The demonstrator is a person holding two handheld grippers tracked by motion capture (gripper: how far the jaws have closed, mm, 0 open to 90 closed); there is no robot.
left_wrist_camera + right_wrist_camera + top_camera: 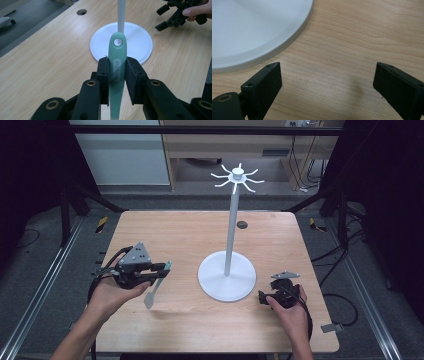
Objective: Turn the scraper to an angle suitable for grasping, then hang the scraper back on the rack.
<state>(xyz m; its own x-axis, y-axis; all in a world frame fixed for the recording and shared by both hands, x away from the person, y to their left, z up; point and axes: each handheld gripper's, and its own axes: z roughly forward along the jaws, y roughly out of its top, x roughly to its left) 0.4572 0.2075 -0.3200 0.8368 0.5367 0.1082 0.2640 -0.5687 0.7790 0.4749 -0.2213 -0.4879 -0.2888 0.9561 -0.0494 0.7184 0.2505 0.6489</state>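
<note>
Overall, wooden surface carries a white stand: round base, tall pole, hooked spokes on top. Left claw, left of the base, is clamped on a teal spatula just below its hanging hole; blade end angles down toward the surface. Right claw sits low just right of the base, jaws wide apart, nothing between them.

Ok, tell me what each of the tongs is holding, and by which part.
The left tongs clamp a teal plastic utensil by its handle, just below the hanging hole. The right tongs are open and hold nothing.
</note>
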